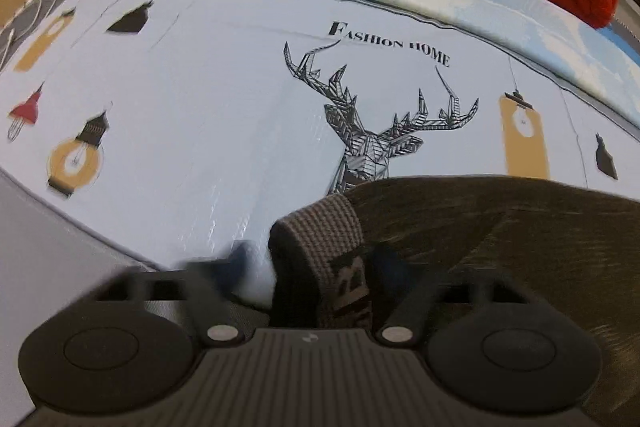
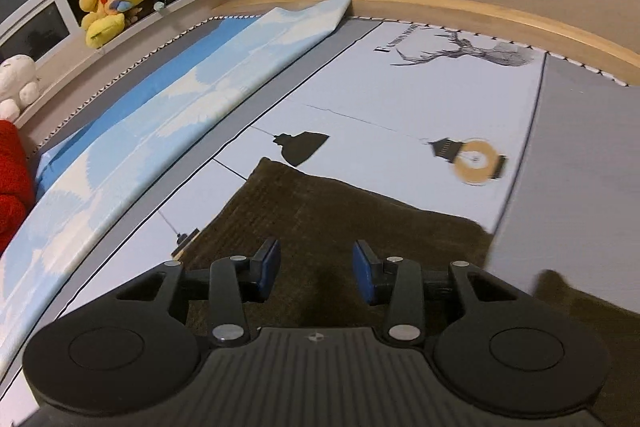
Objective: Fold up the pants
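Left wrist view shows my left gripper (image 1: 308, 267) with its jaws wide, the pants (image 1: 500, 227) waistband between them on the printed bed cover (image 1: 200, 107). The right gripper (image 2: 316, 267) hovers above the cloth, jaws apart. I should close on the waistband fully before lifting, I think.

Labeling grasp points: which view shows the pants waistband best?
Left wrist. The grey ribbed waistband sits close between the left claw's fingers, though blurred. Right wrist shows only flat brown pants fabric under the open right claw, no waistband visible.
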